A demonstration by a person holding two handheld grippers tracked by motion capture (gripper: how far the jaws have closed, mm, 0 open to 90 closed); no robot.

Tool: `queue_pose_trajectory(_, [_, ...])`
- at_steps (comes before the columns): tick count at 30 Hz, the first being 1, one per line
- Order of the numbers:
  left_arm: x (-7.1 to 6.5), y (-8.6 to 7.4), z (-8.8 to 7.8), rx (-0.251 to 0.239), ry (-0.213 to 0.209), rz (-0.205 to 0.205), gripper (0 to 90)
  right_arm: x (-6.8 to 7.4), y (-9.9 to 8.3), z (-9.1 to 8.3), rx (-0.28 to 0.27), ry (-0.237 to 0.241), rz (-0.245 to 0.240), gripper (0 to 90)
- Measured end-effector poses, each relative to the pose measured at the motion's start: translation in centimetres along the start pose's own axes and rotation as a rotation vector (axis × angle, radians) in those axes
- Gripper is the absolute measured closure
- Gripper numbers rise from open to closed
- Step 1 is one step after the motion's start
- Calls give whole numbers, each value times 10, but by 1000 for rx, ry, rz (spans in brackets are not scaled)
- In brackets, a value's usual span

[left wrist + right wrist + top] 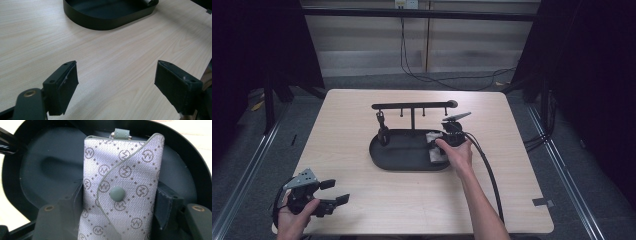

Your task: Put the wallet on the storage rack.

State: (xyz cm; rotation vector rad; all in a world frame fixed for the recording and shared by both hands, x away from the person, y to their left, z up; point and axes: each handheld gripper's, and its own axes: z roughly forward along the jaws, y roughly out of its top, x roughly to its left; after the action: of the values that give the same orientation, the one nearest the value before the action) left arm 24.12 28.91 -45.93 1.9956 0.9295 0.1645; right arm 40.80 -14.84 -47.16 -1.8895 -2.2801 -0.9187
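Your right claw (pixel 120 220) is clamped on the small patterned pouch (pixel 122 192), one jaw on each long edge, so the pouch runs lengthwise straight out ahead of the claw, snap flap up. It hangs over the right end of the black oval tray (pixel 384 159), low above the floor of it, just below the hook stand (pixel 412 106). Your left claw (pixel 334 192) sits released, jaws wide, nothing between them, well away at the near left corner of the desk (pixel 362 200), so the right hand is the one to set it down
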Motion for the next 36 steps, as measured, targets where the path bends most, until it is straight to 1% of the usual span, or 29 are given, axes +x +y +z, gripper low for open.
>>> queue_pose_trajectory(2, [0, 0, 0, 1, 0, 2, 186, -1, -1, 1, 11, -24, -17, 326])
queue_pose_trajectory(4, [0, 0, 1, 2, 1, 1, 187, -3, -2, 3, 9, -38, -12, 325])
queue_pose_trajectory(6, [0, 0, 1, 3, 0, 1, 187, -4, -2, 3, 0, -32, -8, 322])
queue_pose_trajectory(8, [0, 0, 1, 3, 1, 2, 186, -4, -2, 3, -7, -44, -12, 317])
queue_pose_trajectory(11, [0, 0, 1, 4, 1, 1, 186, -3, -2, 4, -13, -46, -18, 302])
queue_pose_trajectory(12, [0, 0, 1, 4, 3, 0, 186, -3, -2, 5, -16, -43, -13, 297])
queue_pose_trajectory(14, [0, 0, 1, 5, 2, 1, 186, -4, -2, 5, -14, -46, -19, 290])
queue_pose_trajectory(20, [0, 0, 1, 5, 2, -1, 186, -3, -2, 6, -15, -49, -18, 270])
queue_pose_trajectory(21, [0, 0, 1, 5, 2, 0, 186, -3, -2, 7, -12, -43, -15, 259])
queue_pose_trajectory(25, [0, 0, 1, 5, -3, -3, 186, -1, -2, 7, -15, -47, -31, 252])
queue_pose_trajectory(27, [1, 0, 1, 2, -8, -5, 187, -1, -2, 7, -15, -61, -39, 258])
queue_pose_trajectory(30, [1, 0, 1, -1, -9, -8, 186, -1, -2, 5, -22, -47, -40, 250])
queue_pose_trajectory(32, [1, 0, 1, -2, -10, -9, 186, -1, -2, 3, -28, -39, -42, 227])
queue_pose_trajectory(36, [1, 0, 1, -10, -10, -13, 186, -1, -2, -5, -64, -19, -54, 207])
